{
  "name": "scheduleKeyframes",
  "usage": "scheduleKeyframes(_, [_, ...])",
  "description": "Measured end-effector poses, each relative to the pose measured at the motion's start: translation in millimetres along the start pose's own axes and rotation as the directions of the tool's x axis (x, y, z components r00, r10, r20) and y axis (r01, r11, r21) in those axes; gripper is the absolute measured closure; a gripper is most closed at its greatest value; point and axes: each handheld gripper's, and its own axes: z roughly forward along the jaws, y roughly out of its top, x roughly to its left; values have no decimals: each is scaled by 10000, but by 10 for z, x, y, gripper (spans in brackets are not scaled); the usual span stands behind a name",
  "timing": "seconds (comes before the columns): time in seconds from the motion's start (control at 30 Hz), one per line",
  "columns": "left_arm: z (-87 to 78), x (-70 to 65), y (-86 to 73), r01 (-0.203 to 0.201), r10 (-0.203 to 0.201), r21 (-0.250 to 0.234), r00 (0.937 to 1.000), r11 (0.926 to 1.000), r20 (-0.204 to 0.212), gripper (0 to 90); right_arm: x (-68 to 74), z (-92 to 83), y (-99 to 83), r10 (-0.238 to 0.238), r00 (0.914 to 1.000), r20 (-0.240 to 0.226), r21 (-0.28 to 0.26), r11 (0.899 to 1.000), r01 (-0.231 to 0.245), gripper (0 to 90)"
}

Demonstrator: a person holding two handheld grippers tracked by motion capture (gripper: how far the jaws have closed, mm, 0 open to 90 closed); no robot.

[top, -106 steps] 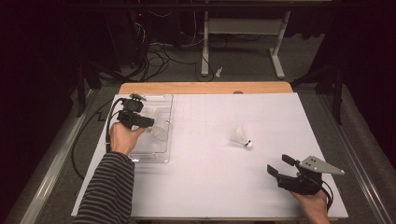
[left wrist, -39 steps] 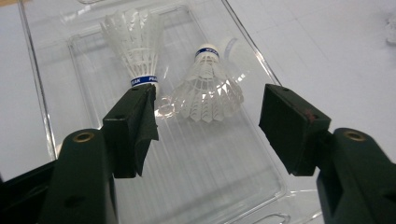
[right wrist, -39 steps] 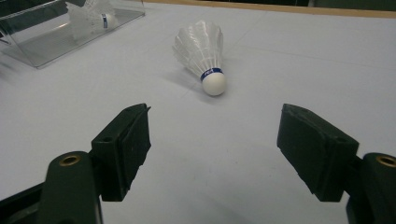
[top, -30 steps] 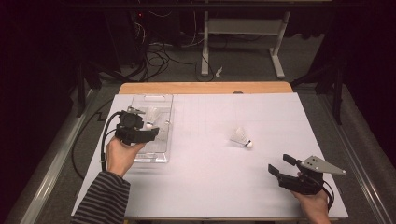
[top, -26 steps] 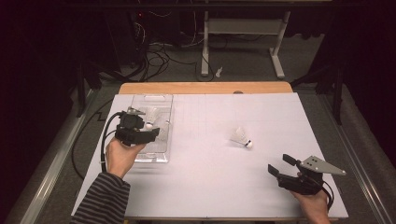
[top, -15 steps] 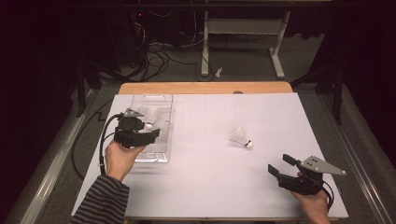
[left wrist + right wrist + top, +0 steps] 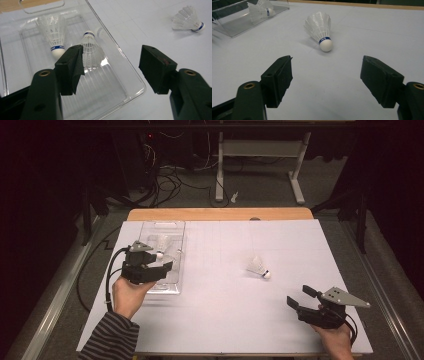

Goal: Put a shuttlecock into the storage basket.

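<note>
At the left of the table, the left gripper point(image 7: 159, 261) hung over the near end of the clear plastic tray point(image 7: 176, 226), its jaws spread wide with nothing gripped between them. Inside the tray, one shuttlecock point(image 7: 55, 33) lay toward the far end, cork pointing to the gripper, and a second shuttlecock point(image 7: 91, 51) lay beside it, just past the left jaw's tip. To the right of the tray, well apart from it, a third shuttlecock point(image 7: 258, 267) rested on the white table sheet point(image 7: 225, 310). Farther right of the tray, near the table's front corner, the right gripper point(image 7: 298, 297) pointed at that shuttlecock, jaws wide and empty.
</note>
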Motion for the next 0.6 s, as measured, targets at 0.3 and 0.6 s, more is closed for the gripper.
scheduleKeyframes(0.3, [-43,-15,-34,4,-2,-115,9999,9999,162,366,1,3,1,2,10000,-8,11,10000,-2,264])
scheduleKeyframes(0.6, [-108,-42,-87,-93,101,-247,9994,9997,332,365,7,0,1,9,10000,-4,8,10000,-9,264])
